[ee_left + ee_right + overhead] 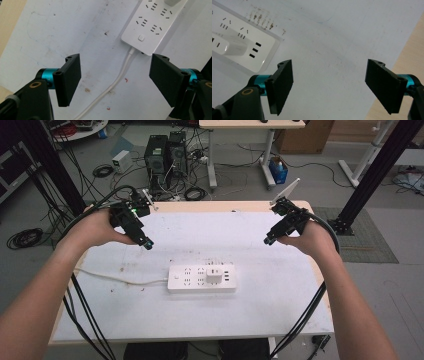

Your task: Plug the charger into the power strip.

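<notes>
A white power strip (201, 278) lies flat near the middle of the white tabletop (210, 240), with a white plug adapter (215, 275) seated in it. Its white cord (120, 279) trails off to the left. My left gripper (146, 243) hovers above the table to the strip's upper left, open and empty. In the left gripper view the strip (152, 25) and cord (120, 75) lie ahead between the open jaws (116, 81). My right gripper (268, 240) hovers to the strip's upper right, open and empty (329, 86). The strip's end (247, 47) and adapter (229, 46) show at the left there.
The table's wooden edge (407, 62) runs close on the right. Beyond the far edge, on the floor, stand computer towers (165, 157), tangled cables (100, 170) and another desk's legs (212, 160). Black gripper cables (85, 315) hang over the front edge.
</notes>
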{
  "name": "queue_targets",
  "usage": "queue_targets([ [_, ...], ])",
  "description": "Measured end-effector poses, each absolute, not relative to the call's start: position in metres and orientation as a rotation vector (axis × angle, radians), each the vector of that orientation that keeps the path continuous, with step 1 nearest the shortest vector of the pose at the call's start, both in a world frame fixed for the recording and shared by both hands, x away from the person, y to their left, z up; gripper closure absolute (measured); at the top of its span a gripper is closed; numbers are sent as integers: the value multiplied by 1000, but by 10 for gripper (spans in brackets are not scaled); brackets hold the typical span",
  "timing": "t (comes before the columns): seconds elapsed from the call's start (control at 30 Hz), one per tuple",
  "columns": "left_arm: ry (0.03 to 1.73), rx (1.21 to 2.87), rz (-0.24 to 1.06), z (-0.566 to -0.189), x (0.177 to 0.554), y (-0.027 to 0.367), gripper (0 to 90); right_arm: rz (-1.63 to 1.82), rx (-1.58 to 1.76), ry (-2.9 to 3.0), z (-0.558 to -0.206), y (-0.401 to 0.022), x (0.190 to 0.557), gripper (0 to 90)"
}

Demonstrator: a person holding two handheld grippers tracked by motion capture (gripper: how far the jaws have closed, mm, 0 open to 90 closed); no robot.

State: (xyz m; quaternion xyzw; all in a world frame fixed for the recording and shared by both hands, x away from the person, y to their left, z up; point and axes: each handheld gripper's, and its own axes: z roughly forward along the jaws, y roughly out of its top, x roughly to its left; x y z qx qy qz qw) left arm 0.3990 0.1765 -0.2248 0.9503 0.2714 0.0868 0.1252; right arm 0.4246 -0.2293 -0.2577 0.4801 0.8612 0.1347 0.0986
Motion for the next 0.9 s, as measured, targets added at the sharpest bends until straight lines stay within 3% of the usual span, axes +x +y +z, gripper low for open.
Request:
queue_targets([
  [0.9, 783, 2781, 248, -226, 399, 175, 258, 389, 1382, 2550, -259, -228, 420, 222],
])
